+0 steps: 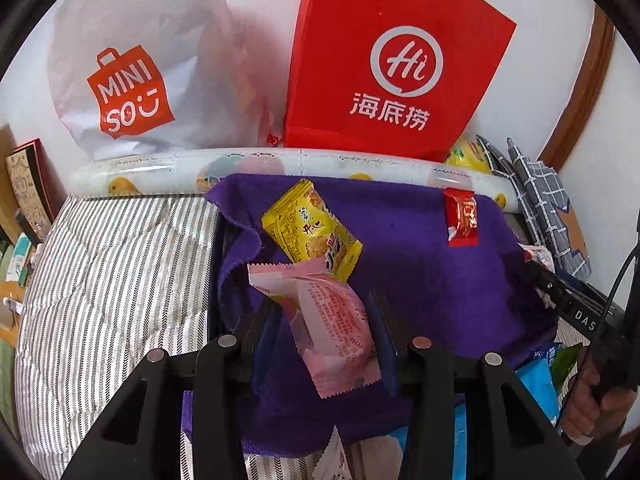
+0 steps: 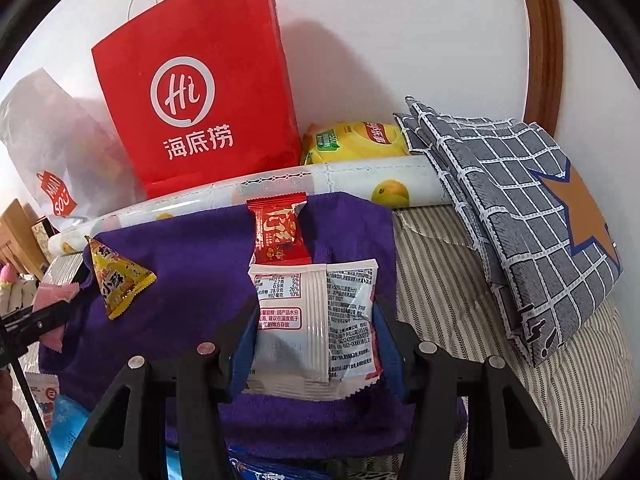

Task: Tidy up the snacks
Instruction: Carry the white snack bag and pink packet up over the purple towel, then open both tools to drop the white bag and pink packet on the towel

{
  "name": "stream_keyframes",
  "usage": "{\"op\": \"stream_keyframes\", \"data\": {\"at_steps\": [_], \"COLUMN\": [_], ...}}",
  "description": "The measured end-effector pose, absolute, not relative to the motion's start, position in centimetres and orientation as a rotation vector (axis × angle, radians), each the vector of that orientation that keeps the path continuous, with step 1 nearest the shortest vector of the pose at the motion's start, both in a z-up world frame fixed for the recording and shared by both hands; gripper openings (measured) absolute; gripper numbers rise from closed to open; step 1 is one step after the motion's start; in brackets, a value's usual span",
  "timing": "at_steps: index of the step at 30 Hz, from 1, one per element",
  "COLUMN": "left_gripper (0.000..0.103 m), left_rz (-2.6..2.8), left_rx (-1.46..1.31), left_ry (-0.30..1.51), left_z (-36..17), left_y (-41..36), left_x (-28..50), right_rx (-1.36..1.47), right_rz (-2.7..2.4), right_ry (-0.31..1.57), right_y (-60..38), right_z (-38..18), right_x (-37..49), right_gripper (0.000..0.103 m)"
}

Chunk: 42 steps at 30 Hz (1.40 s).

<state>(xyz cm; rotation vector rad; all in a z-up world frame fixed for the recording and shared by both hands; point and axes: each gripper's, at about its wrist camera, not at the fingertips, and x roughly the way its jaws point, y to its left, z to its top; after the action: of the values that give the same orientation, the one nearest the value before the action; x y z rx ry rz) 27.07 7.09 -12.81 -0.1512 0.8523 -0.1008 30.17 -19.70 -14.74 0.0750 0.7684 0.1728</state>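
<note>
While each gripper has a packet between its jaws, neither packet has been set down yet. The left gripper (image 1: 326, 334) has its jaws clamped on a pink packet (image 1: 332, 320), held just above the purple towel (image 1: 420, 264). The right gripper (image 2: 312, 334) grips a white packet (image 2: 316, 324) by its sides, probably so it can be lowered flat. Beyond them a yellow packet (image 1: 312, 230) and a red candy (image 2: 278, 232) lie spaced apart on the towel, seemingly a sorting area spread over the striped bed (image 1: 116, 264). Behind stand a red bag (image 1: 396, 64) and a white bag (image 1: 144, 76), propped against the wall.
</note>
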Motion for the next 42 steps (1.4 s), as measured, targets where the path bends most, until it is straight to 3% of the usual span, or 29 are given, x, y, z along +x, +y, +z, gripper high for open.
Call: {"op": "stream_keyframes", "data": {"at_steps": [42], "left_gripper": [0.044], "left_rz": [-0.111], "left_rx": [-0.138], "left_ry": [0.919], "left_z": [-13.9], "left_y": [6.7], "left_x": [27.7], "right_rx": [0.035], "right_rz": [0.173], "right_ry": [0.804], "right_y": [-19.0], "right_z": [-15.7], "right_x": [30.4], "right_gripper": [0.054]}}
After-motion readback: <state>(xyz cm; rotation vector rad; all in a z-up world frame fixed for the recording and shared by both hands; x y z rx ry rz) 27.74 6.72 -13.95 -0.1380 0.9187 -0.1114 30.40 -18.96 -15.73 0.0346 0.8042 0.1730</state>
